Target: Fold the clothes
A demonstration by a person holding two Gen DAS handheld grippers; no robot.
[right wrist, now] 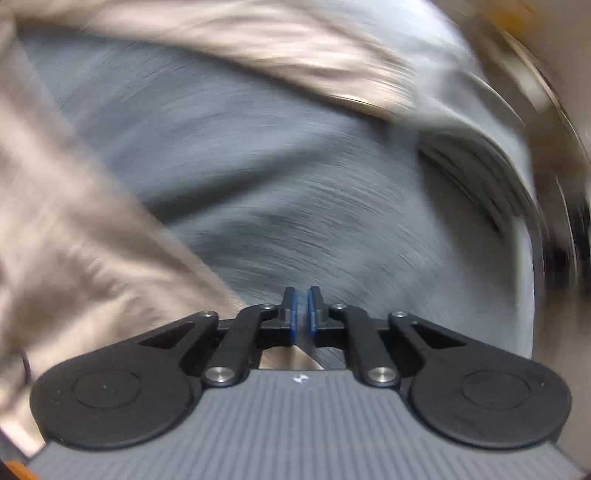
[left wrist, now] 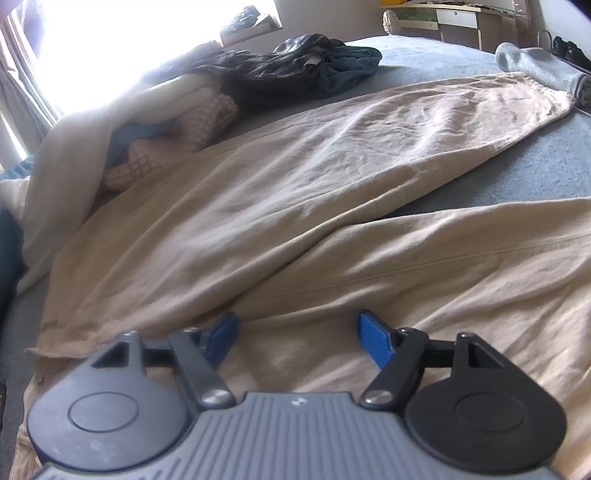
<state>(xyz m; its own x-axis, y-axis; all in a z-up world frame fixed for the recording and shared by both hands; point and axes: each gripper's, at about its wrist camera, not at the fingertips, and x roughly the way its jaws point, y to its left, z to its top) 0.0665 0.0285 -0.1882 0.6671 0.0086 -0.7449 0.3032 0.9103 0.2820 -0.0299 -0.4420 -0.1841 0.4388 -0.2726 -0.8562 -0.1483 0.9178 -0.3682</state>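
- Left wrist view: your left gripper [left wrist: 297,336] hangs over the waist end of the beige trousers [left wrist: 258,206], its blue pads [left wrist: 375,338] set wide apart with only flat cloth showing between them; nothing is clamped.
- The trousers lie spread on the grey bed cover [left wrist: 524,162]. One leg runs toward 2 o'clock and ends at a hem near a rolled grey garment [left wrist: 535,68]. The second leg leaves the frame at 3 o'clock.
- Only this view shows the rest of the laundry: a heap of dark clothes [left wrist: 295,62] at 12 o'clock, and a white garment [left wrist: 74,147] with a pink checked item [left wrist: 184,129] at 10 o'clock. A bright window [left wrist: 129,37] sits at 11 o'clock and a desk [left wrist: 458,18] at 1 o'clock.
- Right wrist view: the frame is heavily motion-blurred. Your right gripper [right wrist: 301,308] has its pads nearly together, with a thin gap and no cloth in it.
- Only this view shows the open grey cover between the two legs: beige fabric at 9 o'clock and again across 12 o'clock. Objects at 3 o'clock are too smeared to identify.
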